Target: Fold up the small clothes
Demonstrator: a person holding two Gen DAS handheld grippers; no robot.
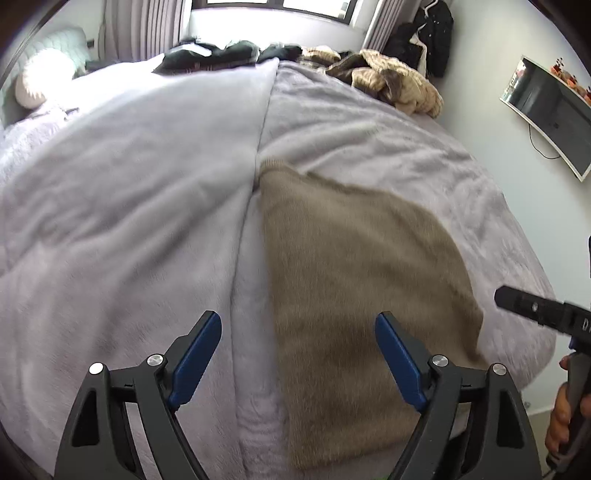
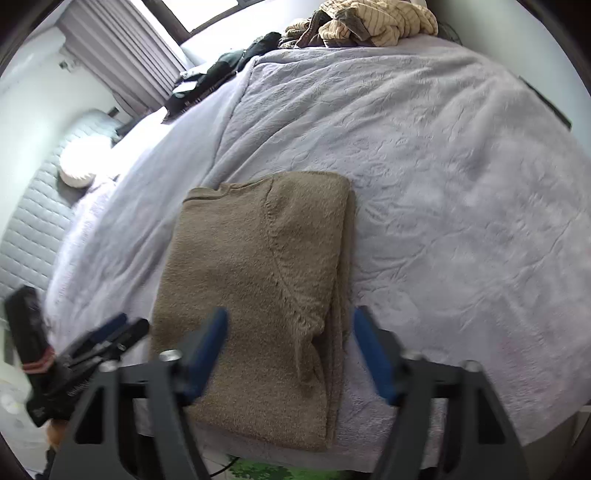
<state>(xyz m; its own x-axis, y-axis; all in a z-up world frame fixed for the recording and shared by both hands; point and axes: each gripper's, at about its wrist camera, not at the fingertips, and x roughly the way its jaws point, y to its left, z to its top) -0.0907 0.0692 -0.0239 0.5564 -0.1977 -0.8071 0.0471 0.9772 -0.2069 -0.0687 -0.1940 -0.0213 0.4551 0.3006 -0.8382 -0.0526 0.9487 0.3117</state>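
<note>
Both sets of jaws stand spread wide with nothing between them. On the left gripper (image 1: 298, 325) the blue pads (image 1: 197, 356) hang above the near edge of the bed, the left pad over the lilac blanket (image 1: 122, 192) and the right pad over the tan sweater (image 1: 354, 266). On the right gripper (image 2: 290, 325) the blue fingers (image 2: 208, 347) straddle the near end of that same sweater (image 2: 258, 280) without touching it, as far as the right wrist view shows.

The sweater lies folded into a long rectangle near the front edge of the bed, flat on the blanket, with a doubled layer showing along its right side and a curved seam running down its upper face. Its far end carries the neckline. In the left wrist view a lengthwise fold in the blanket runs just beside the sweater's left edge.

At the right border of the left wrist view the other tool's black body shows, with a hand (image 1: 565, 417) wrapped around its grip. Far across the bed a heap of cream and brown clothes (image 1: 391, 79) sits at the right, and dark garments (image 1: 221, 55) lie to its left. Curtains (image 1: 147, 26) hang beyond, and a wall screen (image 1: 550, 114) is mounted at the right.
</note>
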